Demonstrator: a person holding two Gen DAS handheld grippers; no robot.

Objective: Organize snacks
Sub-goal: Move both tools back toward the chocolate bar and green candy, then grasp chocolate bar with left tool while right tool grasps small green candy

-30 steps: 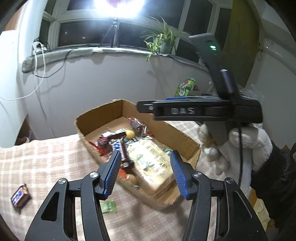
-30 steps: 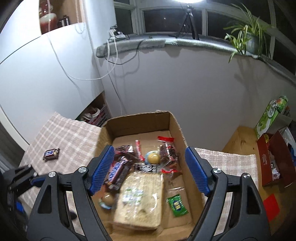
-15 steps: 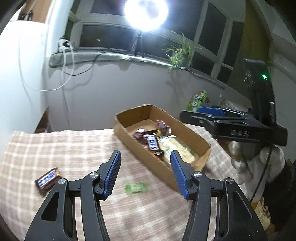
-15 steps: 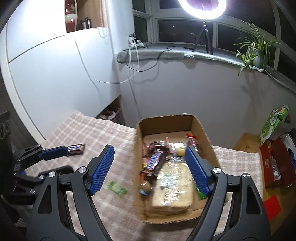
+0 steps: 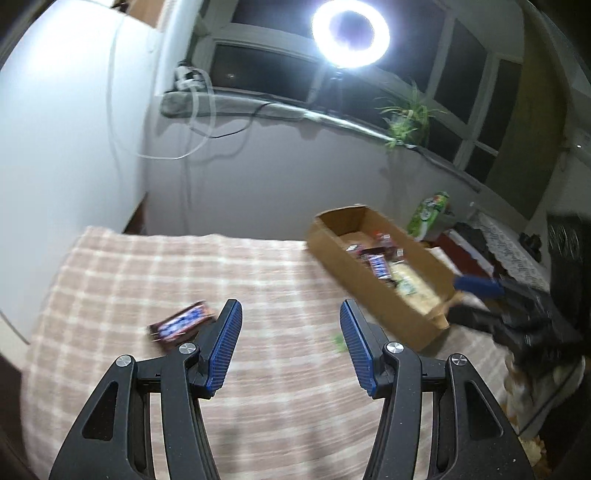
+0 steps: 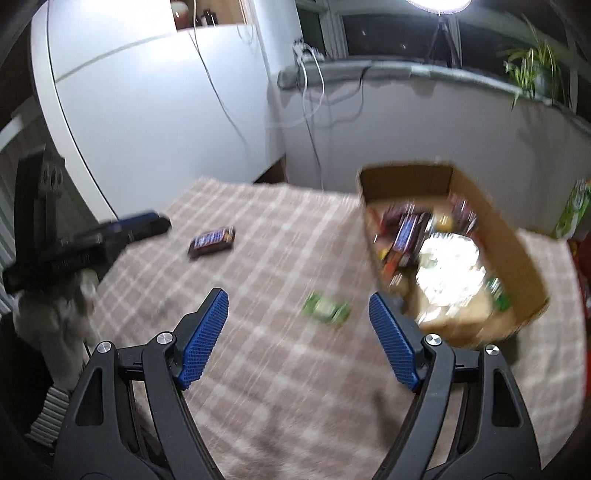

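A plaid-covered table (image 6: pixel 280 369) bears a cardboard box (image 6: pixel 517 254), 1 chocolate bar (image 6: pixel 211 242) and 1 green packet (image 6: pixel 326 308).

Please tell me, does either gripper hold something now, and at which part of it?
Nothing is held. The left gripper and the right gripper both stand open and empty above the checked pink tablecloth.

This looks like a room in a home, set up for filming at night. A ring light (image 5: pixel 350 32) on a tripod stands on the windowsill before dark window panes (image 5: pixel 258 75), with a potted plant (image 5: pixel 406 118) along the same sill. A power strip (image 5: pixel 188 79) trails white cables down a plain white wall. A checked cloth (image 6: pixel 280 236) covers the table, and a shelf nook (image 6: pixel 207 13) holds household jars.
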